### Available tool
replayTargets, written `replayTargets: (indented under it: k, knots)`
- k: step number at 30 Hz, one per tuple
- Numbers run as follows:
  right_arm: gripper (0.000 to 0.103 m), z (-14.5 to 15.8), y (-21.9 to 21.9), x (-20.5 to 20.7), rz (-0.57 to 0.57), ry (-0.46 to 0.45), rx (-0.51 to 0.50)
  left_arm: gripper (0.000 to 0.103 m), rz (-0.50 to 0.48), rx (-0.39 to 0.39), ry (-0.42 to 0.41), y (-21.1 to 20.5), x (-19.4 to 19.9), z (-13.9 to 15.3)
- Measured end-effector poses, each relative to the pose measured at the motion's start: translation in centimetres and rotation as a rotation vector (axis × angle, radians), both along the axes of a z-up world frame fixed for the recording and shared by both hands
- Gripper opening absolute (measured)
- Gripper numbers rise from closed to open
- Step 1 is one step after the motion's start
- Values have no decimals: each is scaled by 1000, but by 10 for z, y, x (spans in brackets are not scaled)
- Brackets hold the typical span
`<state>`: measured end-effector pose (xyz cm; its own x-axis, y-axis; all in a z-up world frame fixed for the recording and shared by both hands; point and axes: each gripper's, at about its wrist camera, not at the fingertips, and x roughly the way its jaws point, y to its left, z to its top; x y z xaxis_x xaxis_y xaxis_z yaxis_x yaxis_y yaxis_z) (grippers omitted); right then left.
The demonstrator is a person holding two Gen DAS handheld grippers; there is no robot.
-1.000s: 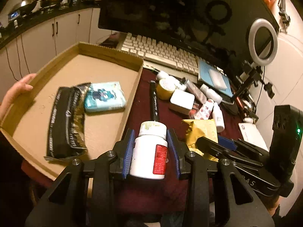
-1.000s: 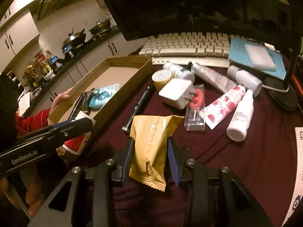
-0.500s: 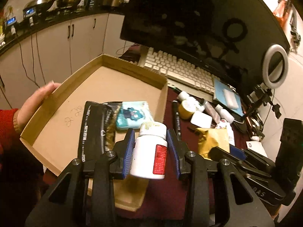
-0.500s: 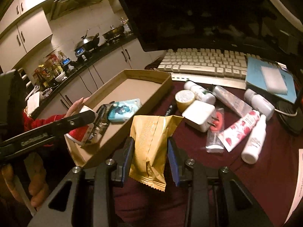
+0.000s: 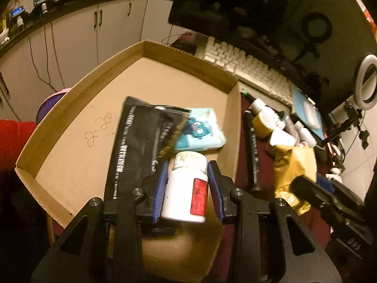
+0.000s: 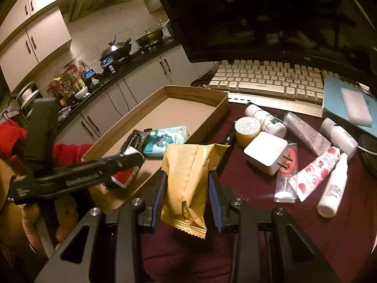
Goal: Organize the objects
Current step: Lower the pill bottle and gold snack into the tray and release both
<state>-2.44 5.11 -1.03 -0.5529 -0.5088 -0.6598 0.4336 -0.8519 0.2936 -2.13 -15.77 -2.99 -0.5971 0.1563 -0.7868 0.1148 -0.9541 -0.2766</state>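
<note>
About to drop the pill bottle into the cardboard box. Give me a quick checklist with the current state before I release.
1. Left gripper holds the pill bottle between both pads: ok.
2. Bottle is over the cardboard box, inside its right wall: ok.
3. Landing spot bare: not ok; the black packet and blue tissue pack lie right beneath and ahead, while bare floor lies further left.
4. Height above the box floor: cannot tell.
5. Right gripper grips the gold packet firmly, above the tablecloth: ok.
6. Right gripper stands apart from the left one: ok.
</note>
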Motion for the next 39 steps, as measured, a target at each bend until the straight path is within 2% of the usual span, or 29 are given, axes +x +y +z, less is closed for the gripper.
replayTargets:
  k: [13,18,24,32,39]
  knots:
    - [35,4,-48,-26,103,20,2,34,80,-34,13,-27,5,-1]
    - [35,2,-66,-44,127,15,8,34,69,-20,16,-30,5,-3]
    - [35,-2,-78,-79,111,3,22,34,43,-40,16,-21,3,-5]
    - [35,-9,-86,-121,79,-10,53,34,13,4,-17,-16,-6,-16]
    - [35,-24,-87,-142,56,-48,52,34,12,-9,-11,-14,-8,-16]
